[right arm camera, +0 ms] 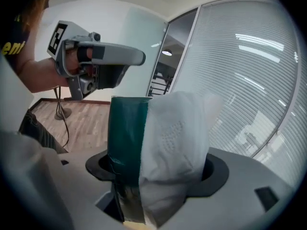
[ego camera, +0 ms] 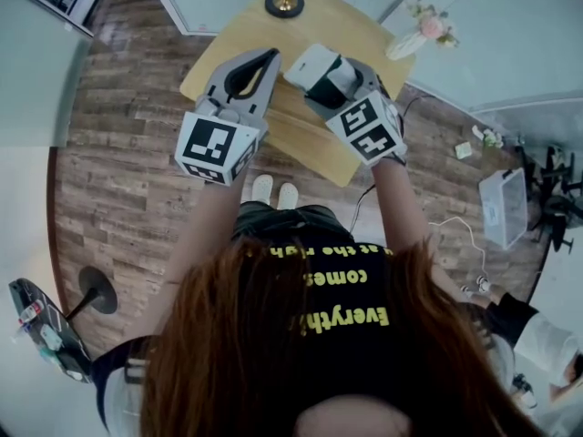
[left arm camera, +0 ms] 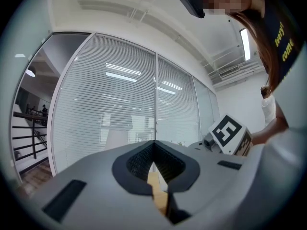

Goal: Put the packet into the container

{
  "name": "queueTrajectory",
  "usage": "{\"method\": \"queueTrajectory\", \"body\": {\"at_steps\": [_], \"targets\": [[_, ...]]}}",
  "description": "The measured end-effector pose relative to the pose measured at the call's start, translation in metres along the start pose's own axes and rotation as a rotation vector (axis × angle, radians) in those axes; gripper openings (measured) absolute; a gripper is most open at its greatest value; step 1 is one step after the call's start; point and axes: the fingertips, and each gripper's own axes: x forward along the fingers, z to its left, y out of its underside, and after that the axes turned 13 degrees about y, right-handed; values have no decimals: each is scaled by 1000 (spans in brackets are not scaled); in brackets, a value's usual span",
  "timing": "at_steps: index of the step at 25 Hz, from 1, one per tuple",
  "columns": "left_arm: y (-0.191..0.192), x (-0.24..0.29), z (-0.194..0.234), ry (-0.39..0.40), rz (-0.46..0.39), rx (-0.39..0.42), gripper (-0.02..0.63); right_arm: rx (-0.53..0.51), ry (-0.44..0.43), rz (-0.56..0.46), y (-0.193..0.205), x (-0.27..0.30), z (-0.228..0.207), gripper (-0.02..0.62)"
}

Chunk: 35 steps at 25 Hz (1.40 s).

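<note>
**Right claw gripping the packet above the table**

The right gripper (right arm camera: 156, 178) is clamping the packet (right arm camera: 168, 138) between its jaws, which are standing wide around it. The packet is white and crinkled with a dark green side, and it is rising well above the jaw tips in the right gripper view. In the head view the packet is showing as a pale block at the front of this gripper, held in the air over the table (ego camera: 305, 139).

The left gripper (ego camera: 271, 57) is hovering just beside it. Its jaws are meeting at the tips with nothing between them, and only a sliver of the wooden tabletop is showing through the gap lower down. The person's hands are holding both tools out in front of the body.

On the far part of the table, a lamp base (ego camera: 285, 3) is standing at the edge and a vase of flowers (ego camera: 421, 33) is sitting near the right corner. A pale plastic bin (ego camera: 504, 206) is resting on the wooden floor (ego camera: 127, 171), well apart from the table on the right.
</note>
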Motion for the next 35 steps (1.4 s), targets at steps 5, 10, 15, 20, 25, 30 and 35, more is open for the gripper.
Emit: {"method": "queueTrajectory", "body": {"at_steps": [5, 10, 15, 20, 25, 30, 35], "targets": [[1, -3, 6, -23, 8, 5, 0, -40, -120, 130, 27, 31, 14, 399], [1, -9, 11, -42, 6, 3, 0, -66, -230, 277, 64, 64, 34, 399], [4, -14, 11, -50, 9, -2, 0, -27, -302, 375, 95, 87, 57, 399], [7, -16, 11, -54, 16, -5, 0, -87, -367, 449, 117, 97, 73, 399], [8, -18, 11, -61, 17, -4, 0, -214, -345, 495, 132, 102, 71, 399], [8, -19, 13, -67, 18, -6, 0, -252, -339, 486, 132, 111, 74, 400], [9, -19, 14, -68, 17, -12, 0, -264, -350, 490, 139, 118, 80, 402]]}}
